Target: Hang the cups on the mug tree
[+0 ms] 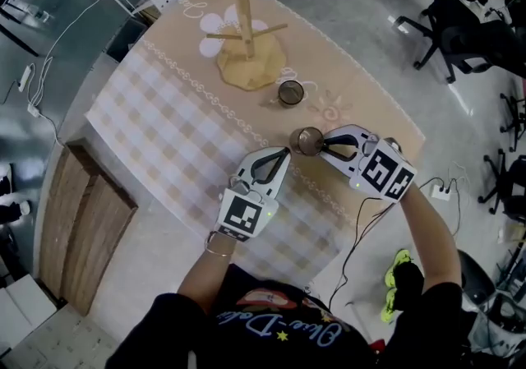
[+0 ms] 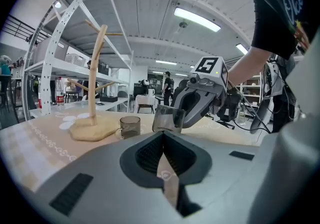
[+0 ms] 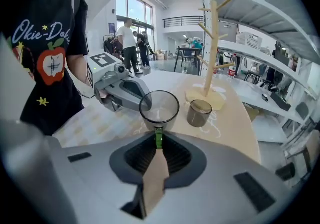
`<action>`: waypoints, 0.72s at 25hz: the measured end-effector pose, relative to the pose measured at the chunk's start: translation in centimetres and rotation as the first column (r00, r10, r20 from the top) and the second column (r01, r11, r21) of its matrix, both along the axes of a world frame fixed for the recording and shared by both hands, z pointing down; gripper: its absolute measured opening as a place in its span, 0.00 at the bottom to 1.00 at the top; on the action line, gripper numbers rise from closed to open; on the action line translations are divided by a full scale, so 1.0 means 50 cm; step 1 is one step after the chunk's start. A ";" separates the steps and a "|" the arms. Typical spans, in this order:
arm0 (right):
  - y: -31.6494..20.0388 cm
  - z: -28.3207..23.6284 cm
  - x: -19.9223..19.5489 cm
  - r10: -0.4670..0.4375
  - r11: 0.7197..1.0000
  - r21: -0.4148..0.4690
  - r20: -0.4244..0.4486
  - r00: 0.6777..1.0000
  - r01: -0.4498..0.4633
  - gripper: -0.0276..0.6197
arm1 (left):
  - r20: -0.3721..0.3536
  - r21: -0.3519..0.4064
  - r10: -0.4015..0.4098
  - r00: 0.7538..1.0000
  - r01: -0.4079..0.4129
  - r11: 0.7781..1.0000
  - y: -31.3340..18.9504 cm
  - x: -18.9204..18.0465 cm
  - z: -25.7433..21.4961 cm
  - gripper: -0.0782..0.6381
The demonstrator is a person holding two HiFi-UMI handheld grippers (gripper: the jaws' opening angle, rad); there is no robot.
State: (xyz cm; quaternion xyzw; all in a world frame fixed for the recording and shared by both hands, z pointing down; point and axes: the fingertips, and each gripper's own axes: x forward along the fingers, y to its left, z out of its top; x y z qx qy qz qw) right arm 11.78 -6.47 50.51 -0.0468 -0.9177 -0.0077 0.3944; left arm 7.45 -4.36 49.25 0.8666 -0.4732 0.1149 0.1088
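A wooden mug tree (image 1: 241,18) stands at the table's far end, its pegs bare. One smoky glass cup (image 1: 290,93) rests upright on the cloth in front of the tree's base. My right gripper (image 3: 158,140) is shut on the green handle (image 3: 158,136) of a second glass cup (image 3: 159,108), which hangs tilted above the table (image 1: 309,141). My left gripper (image 2: 164,144) is shut with nothing in it, just left of the held cup (image 2: 168,118). The standing cup (image 2: 130,126) and the tree (image 2: 96,68) lie beyond it.
A beige checked tablecloth (image 1: 164,125) covers the table. A wooden board (image 1: 86,228) leans at its left side. Office chairs (image 1: 460,26) and cables stand on the floor to the right. Shelving (image 2: 60,43) rises behind the tree.
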 end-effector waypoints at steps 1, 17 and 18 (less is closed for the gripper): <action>0.003 -0.002 0.000 0.009 1.000 0.001 -0.003 1.000 -0.009 0.11 | 0.000 0.002 0.005 1.000 -0.005 1.000 0.001 0.001 -0.001 0.12; 0.036 -0.049 -0.008 0.204 0.979 0.003 -0.014 0.979 -0.204 0.11 | 0.011 0.032 0.082 0.997 -0.083 0.996 0.014 -0.016 -0.025 0.12; 0.035 -0.054 -0.006 0.215 0.977 0.005 -0.014 0.977 -0.215 0.11 | 0.011 0.034 0.092 0.996 -0.092 0.995 0.014 -0.015 -0.026 0.12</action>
